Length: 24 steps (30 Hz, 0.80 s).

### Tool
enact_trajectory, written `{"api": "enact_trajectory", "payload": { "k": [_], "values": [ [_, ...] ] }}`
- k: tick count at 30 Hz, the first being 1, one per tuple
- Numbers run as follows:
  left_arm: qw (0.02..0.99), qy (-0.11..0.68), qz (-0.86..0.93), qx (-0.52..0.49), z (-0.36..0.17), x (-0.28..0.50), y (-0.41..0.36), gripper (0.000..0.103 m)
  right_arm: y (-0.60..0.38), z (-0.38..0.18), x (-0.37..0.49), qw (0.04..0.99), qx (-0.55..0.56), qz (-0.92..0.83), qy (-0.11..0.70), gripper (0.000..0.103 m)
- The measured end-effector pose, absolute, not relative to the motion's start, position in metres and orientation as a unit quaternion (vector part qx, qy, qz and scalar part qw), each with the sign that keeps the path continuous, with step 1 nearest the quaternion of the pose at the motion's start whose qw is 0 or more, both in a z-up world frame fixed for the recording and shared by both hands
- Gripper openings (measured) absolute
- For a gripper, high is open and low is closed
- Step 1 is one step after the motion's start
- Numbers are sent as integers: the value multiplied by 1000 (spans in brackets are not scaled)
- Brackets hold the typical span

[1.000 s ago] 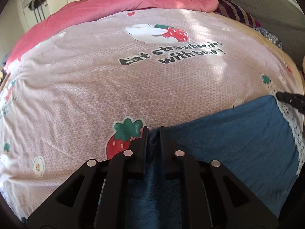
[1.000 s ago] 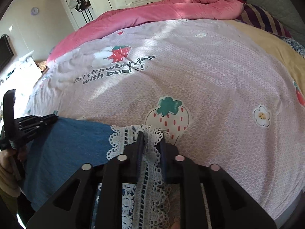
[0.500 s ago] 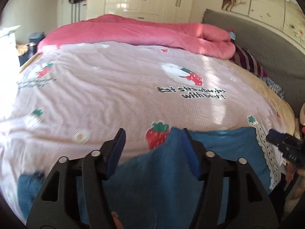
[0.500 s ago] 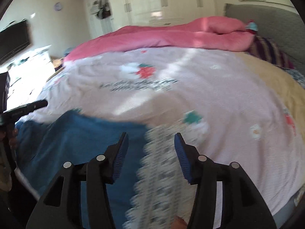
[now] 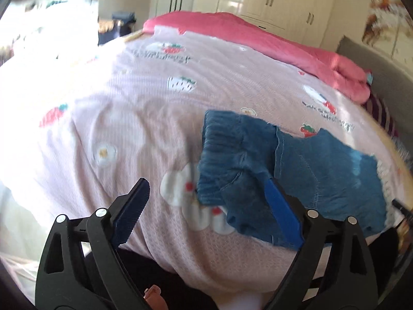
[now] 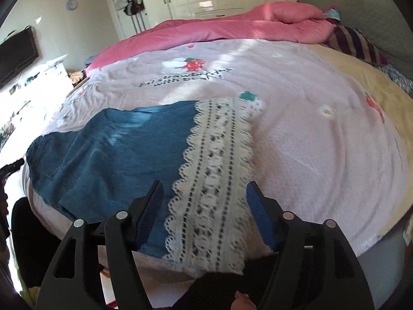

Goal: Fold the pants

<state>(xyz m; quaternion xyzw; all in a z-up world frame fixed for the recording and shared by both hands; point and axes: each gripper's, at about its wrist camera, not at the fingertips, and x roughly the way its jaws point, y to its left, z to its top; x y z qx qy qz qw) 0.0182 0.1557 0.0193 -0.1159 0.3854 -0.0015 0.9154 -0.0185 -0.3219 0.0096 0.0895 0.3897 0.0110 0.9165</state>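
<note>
Bedspread (image 6: 296, 134) bears pants (image 6: 108, 155) (lace blurred); both tongs (image 5: 206, 206) (image 6: 204, 206) have just spread, empty.

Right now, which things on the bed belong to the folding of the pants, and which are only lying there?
For the job:
- blue denim pants with white lace hem
- left gripper, open
- right gripper, open

Only lying there:
- pink strawberry-print bedcover
- rolled pink quilt
- dark striped cushion

Bedsheet (image 6: 296, 118) print: partly legible "with bear!"
</note>
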Motion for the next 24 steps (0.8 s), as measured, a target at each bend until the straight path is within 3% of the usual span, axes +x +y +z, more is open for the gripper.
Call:
{"api": "enact_trajectory", "payload": {
  "k": [18, 23, 24],
  "values": [
    [892, 421, -39, -161, -6, 60, 133, 83, -333, 8, -42, 900, 112, -23, 421, 82],
    [884, 427, -39, -184, -8, 67, 140, 39, -332, 3, -39, 896, 110, -14, 430, 81],
    [884, 427, -40, -187, -10, 68, 142, 35, -331, 2, -38, 896, 108, -9, 431, 74]
  ]
}}
